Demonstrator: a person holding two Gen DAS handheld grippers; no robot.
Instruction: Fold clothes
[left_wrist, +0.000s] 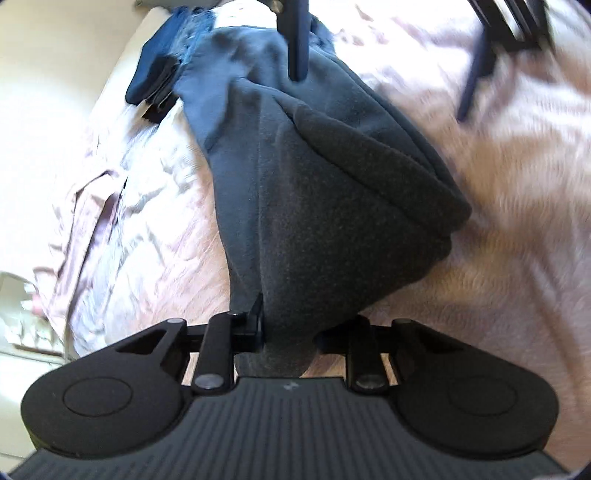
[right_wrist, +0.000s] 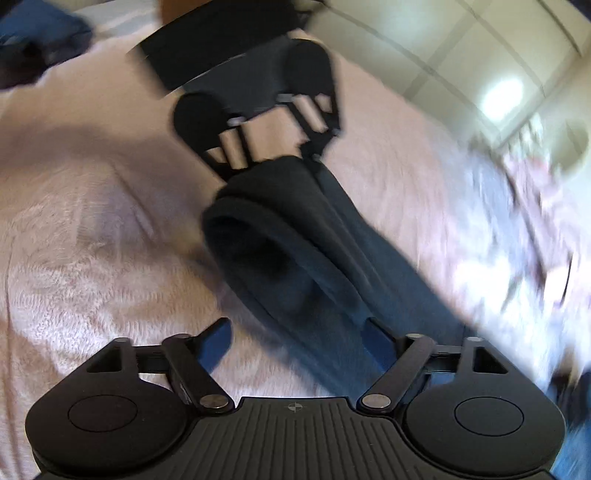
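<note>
A: Left wrist view: the left claw (left_wrist: 286, 332) is clamped on an end of the dark grey garment (left_wrist: 314, 192), which trails away across the pink bed cover (left_wrist: 498, 221).

B: Right wrist view: the right claw (right_wrist: 295, 343) stands wide, holding nothing, the garment's other end just under it. Mid-fold, I'd judge; next it must close on that end.

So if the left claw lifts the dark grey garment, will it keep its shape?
Probably not. The dark grey garment sags in soft folds from the left claw, so it looks floppy. Its fleecy surface likely grips rather than slips, dragging on the pink bedspread.
</note>
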